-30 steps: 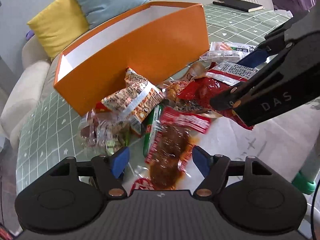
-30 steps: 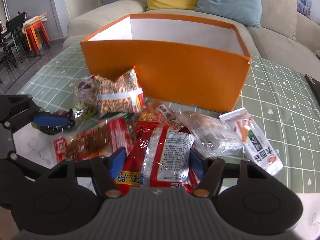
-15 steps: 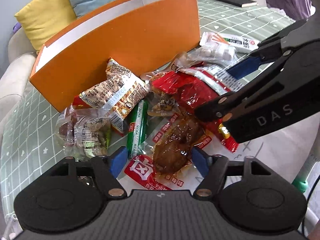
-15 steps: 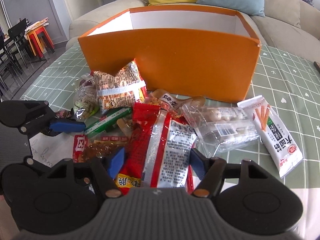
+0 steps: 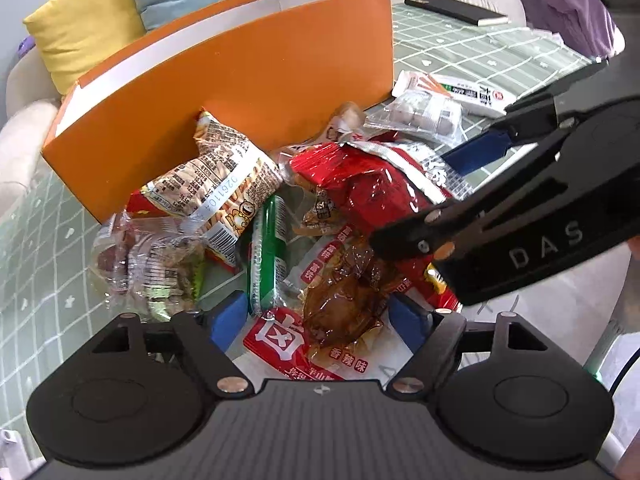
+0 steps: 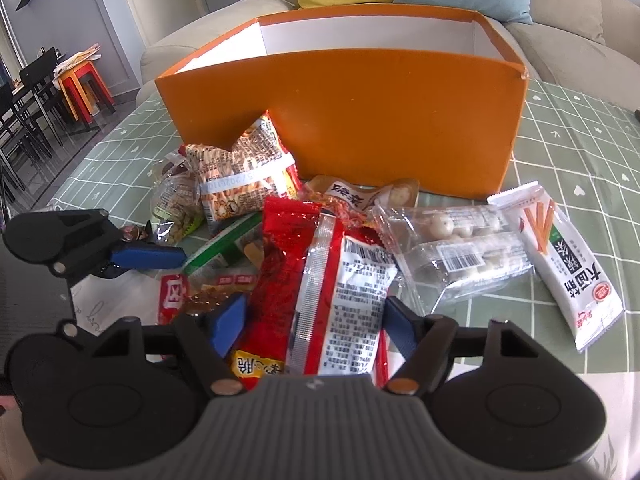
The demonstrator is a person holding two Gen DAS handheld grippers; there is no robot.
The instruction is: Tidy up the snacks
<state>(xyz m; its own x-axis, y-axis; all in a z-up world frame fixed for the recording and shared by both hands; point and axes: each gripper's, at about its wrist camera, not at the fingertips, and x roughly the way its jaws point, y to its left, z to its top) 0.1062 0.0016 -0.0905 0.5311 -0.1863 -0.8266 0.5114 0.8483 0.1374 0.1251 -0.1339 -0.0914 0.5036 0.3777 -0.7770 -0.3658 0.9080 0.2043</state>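
Both grippers have come in lower over the snack pile since a second ago, so the packets now fill more of each view, and the brown meat packet [image 5: 344, 300] that lay stretched out lengthwise earlier now sits bunched between the left gripper's fingers.

From the left, in the left wrist view: a clear bag of mixed nuts [image 5: 156, 264] lies on the green checked tablecloth [image 5: 40, 240], touching a printed cracker bag [image 5: 216, 188] that leans on the wall of the orange box [image 5: 240, 80]. Next comes a green stick packet [image 5: 268, 252], then the brown meat packet. The left gripper [image 5: 320, 316] is opening, its blue pads either side of the meat packet and not pressing on it.

Further right lies a large red bag [image 6: 320, 264]. The right gripper [image 6: 312, 320] straddles the red bag's near end with its jaws opening; the pads stand close to the bag's sides without squeezing it. Beyond are a clear pack of white balls [image 6: 460, 240] and a white stick-snack packet [image 6: 568, 256], both flat on the cloth near the box's right corner.
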